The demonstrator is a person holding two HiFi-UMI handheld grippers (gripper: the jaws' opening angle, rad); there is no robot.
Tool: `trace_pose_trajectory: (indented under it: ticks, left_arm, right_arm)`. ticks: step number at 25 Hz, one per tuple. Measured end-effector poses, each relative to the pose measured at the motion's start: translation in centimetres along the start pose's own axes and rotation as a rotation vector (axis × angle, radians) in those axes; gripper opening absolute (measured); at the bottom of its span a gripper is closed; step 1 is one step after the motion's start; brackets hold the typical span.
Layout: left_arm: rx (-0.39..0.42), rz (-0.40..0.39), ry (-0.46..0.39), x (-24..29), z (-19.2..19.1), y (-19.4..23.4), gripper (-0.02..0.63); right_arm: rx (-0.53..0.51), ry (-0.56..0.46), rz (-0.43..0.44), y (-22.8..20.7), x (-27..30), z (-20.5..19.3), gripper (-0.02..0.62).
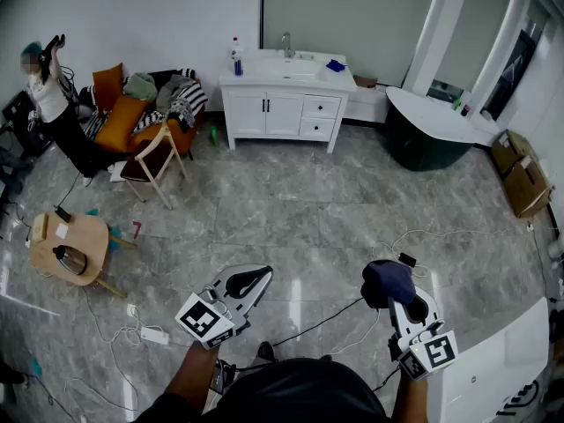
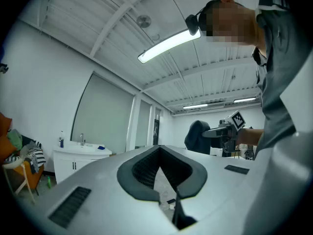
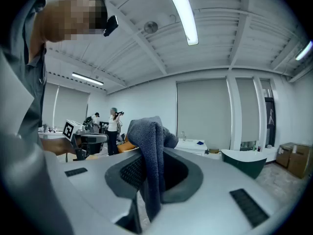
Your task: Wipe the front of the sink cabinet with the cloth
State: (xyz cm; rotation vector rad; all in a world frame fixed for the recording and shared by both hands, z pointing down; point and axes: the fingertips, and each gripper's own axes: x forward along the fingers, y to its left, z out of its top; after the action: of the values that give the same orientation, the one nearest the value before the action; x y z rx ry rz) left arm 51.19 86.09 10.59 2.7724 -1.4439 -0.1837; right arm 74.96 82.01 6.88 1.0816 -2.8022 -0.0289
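A dark blue knitted cloth [image 1: 388,280] is clamped in the closed jaws of the right gripper [image 1: 398,296] at 5 o'clock and draped over them. The left gripper [image 1: 254,278], at 6 o'clock, is closed on nothing. The white sink cabinet [image 1: 282,113] stands well apart at 12 o'clock, across the grey marble floor [image 1: 335,210]. A wooden chair [image 1: 157,159] is seen at 10 o'clock, a dark green bathtub [image 1: 423,144] at 1 o'clock, and a black cable [image 1: 326,320] lies near the grippers.

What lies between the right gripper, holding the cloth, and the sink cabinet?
Bare grey tiled floor, as the head view shows. The right gripper, shut on the cloth, is far from the sink cabinet.
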Motion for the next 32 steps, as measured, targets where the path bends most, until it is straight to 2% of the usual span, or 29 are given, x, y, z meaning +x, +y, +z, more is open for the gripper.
trace_pose_trajectory:
  ticks: [17,23,26,32]
  left_arm:
    - [-0.029,-0.027,-0.020,-0.2,-0.5,1.4,0.003]
    - [-0.045,-0.035,-0.033,-1.1,-0.8,2.6,0.003]
    - [-0.050,-0.039,-0.044,-1.6,-0.8,3.2,0.003]
    - [-0.057,-0.029,-0.045,-2.3,-1.4,4.5,0.003]
  right_arm:
    - [0.017,0.042,-0.017,0.9,1.1,-0.4,0.057]
    - [0.058,0.014,-0.033,1.4,2.1,0.8,0.057]
    - [0.100,-0.037,-0.018,2.3,2.8,2.4,0.057]
    - [0.086,-0.031,-0.007,2.7,3.7,3.0,0.057]
